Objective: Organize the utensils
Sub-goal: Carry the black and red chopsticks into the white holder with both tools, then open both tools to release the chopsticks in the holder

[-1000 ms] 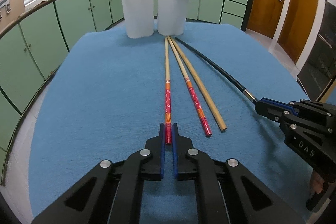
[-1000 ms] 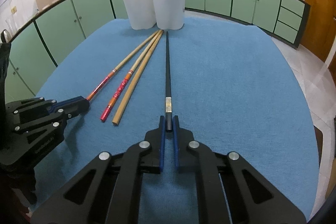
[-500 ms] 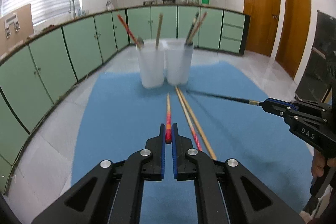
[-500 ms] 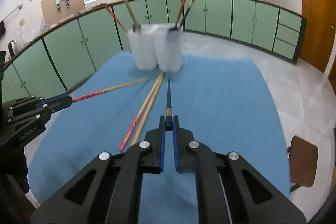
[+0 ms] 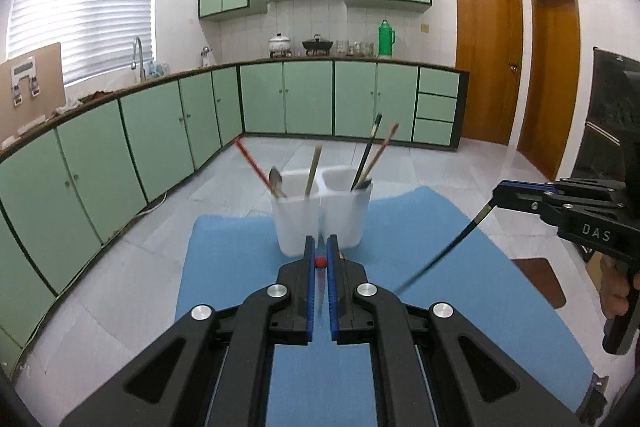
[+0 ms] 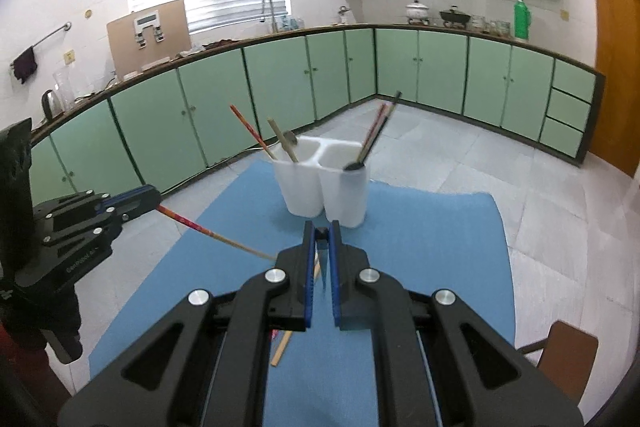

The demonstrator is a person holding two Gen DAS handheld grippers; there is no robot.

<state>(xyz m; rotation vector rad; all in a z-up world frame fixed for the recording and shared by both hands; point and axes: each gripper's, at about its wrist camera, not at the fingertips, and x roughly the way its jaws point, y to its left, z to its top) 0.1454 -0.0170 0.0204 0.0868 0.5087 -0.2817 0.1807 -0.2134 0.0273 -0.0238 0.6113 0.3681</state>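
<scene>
My left gripper point(image 5: 319, 251) is shut on the end of a red patterned chopstick point(image 5: 319, 262), held above the blue cloth. In the right wrist view this left gripper point(image 6: 154, 197) stands at the left, and the red chopstick point(image 6: 208, 233) slants down from it. My right gripper point(image 6: 321, 233) is shut on a black chopstick point(image 6: 321, 231). From the left wrist view the right gripper point(image 5: 498, 195) is at the right, with the black chopstick point(image 5: 448, 255) hanging down-left. The white two-compartment holder point(image 5: 298, 223) point(image 6: 304, 187) stands ahead with chopsticks and spoons in it.
A bamboo chopstick point(image 6: 282, 349) and a red one beside it lie on the blue cloth point(image 6: 420, 247), mostly hidden under my right gripper. A brown stool point(image 6: 568, 351) stands off the table's right side. Green cabinets ring the room. A hand point(image 5: 616, 291) holds the right gripper's handle.
Both grippers have risen off the cloth, each with its chopstick. The red and black chopsticks now hang in the air, and the holder sits lower in both views.
</scene>
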